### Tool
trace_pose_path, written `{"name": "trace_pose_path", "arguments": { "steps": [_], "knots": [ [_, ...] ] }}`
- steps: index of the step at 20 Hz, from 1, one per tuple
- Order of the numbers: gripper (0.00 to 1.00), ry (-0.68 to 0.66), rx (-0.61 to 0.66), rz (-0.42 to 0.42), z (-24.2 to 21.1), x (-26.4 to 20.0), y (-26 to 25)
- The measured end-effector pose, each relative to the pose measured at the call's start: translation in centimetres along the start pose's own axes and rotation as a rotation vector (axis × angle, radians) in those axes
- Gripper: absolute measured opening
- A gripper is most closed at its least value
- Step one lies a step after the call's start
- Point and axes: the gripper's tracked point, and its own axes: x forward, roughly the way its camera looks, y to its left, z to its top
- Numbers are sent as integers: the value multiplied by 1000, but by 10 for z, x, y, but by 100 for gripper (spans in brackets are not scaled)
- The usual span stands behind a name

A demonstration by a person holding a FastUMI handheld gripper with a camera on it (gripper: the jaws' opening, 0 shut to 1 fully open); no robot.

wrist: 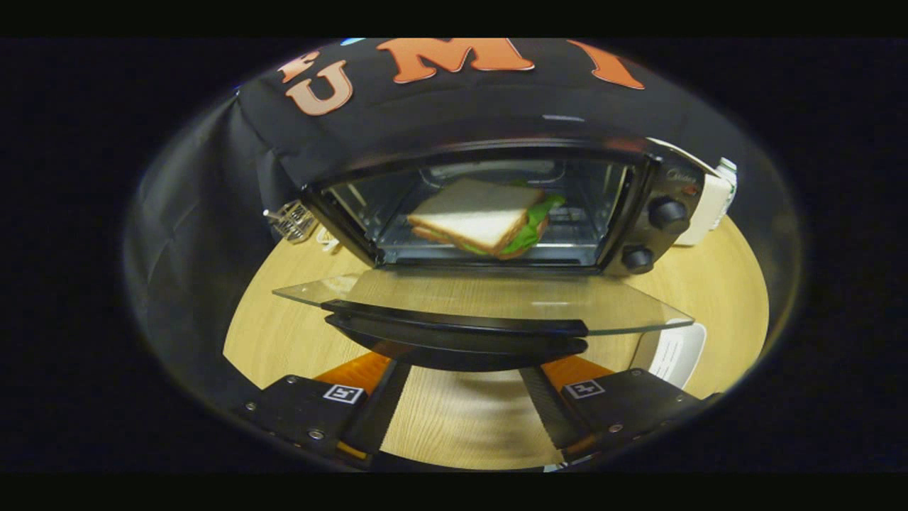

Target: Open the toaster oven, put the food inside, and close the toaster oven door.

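Glass door lies flat at 12 o'clock from your gripper; jaws spread, empty, under its handle. Sandwich sits inside; lift to close.

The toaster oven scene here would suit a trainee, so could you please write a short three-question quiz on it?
1. True or false: the sandwich lies inside the toaster oven.
2. The glass door is: A) shut, B) folded down open, C) removed?
3. Where does the gripper stand relative to the door handle?

Key: 1 true. 2 B. 3 Jaws open, tips just under the handle, not clearly gripping it.
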Motion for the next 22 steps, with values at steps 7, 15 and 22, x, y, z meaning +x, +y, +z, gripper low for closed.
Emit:
{"name": "trace_pose_path", "arguments": {
  "steps": [7,15,22],
  "knots": [
    [87,-176,-52,-47,74,-19,-19],
    [87,-351,-1,-54,148,-70,-27],
    [87,-640,-77,-90,231,-173,-34]
  ]
}}
